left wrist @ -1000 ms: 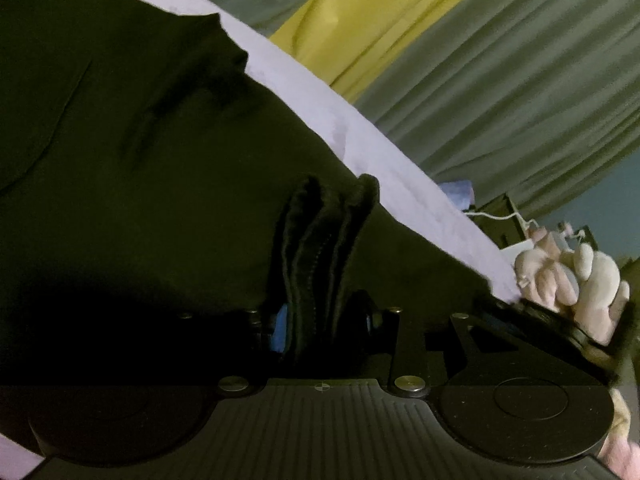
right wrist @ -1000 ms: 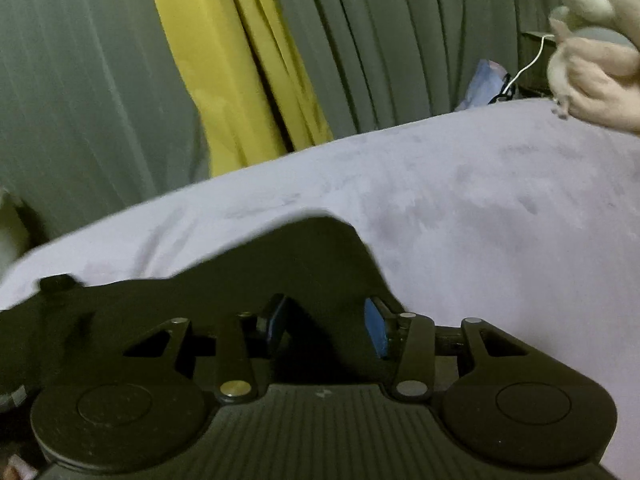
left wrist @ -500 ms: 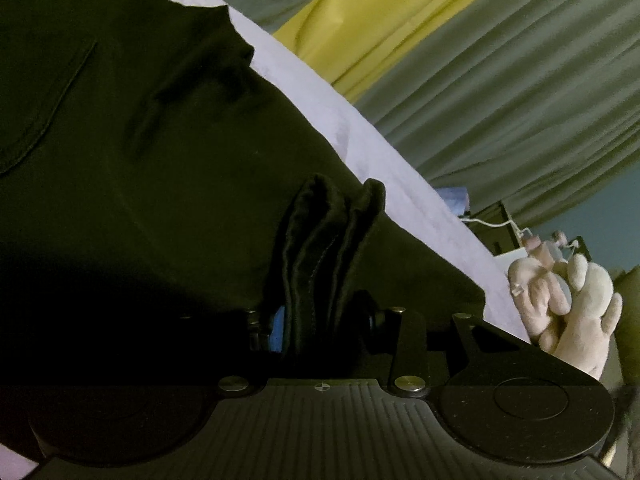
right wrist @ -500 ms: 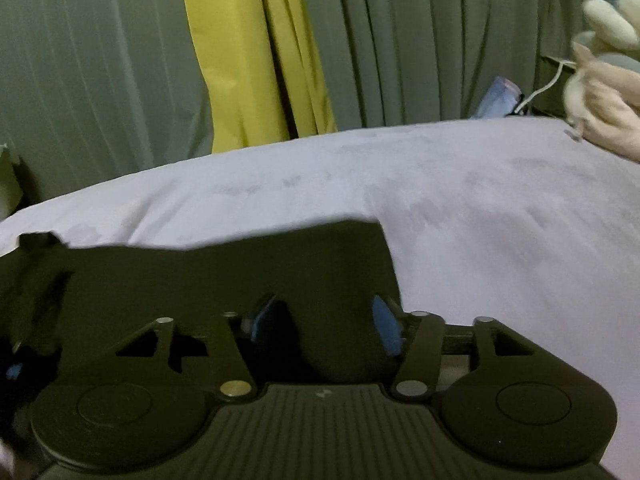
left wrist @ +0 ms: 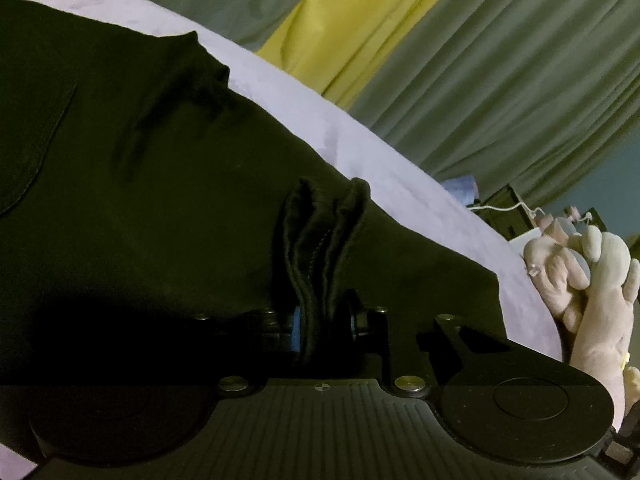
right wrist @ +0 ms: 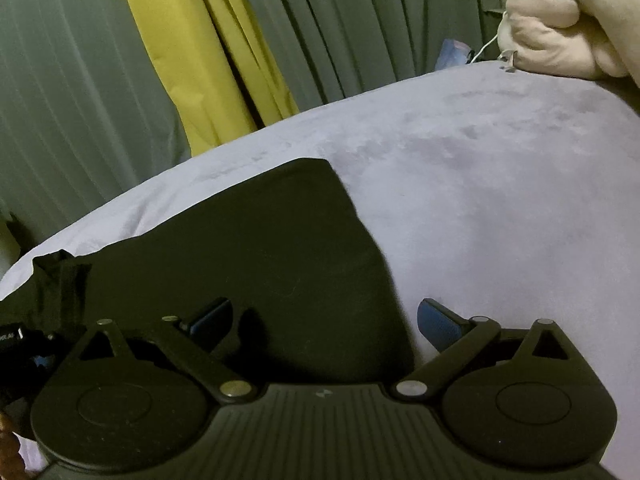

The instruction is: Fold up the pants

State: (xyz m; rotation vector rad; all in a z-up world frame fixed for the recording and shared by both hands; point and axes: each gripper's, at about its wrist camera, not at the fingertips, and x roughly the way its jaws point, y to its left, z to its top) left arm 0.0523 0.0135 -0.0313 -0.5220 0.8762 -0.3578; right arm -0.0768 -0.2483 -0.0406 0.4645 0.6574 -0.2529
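Observation:
The black pants (left wrist: 152, 184) lie spread on a lavender bed sheet (left wrist: 360, 152). My left gripper (left wrist: 322, 320) is shut on a bunched fold of the pants' edge, which stands up between its blue pads. In the right wrist view the pants (right wrist: 260, 256) lie flat with a corner pointing toward the curtains. My right gripper (right wrist: 324, 320) is open wide above the pants' right edge, with one blue pad (right wrist: 212, 316) over the cloth and the other over the bare sheet (right wrist: 500, 184). It holds nothing.
Grey-green curtains with a yellow panel (right wrist: 208, 60) hang behind the bed. A pale plush toy (left wrist: 592, 280) sits at the bed's far corner, seen also in the right wrist view (right wrist: 560, 32). A white cable and blue item lie beside it.
My right gripper has opened wide and let go of the pants' edge, which now lies flat. My left gripper still holds its fold and has shifted slightly.

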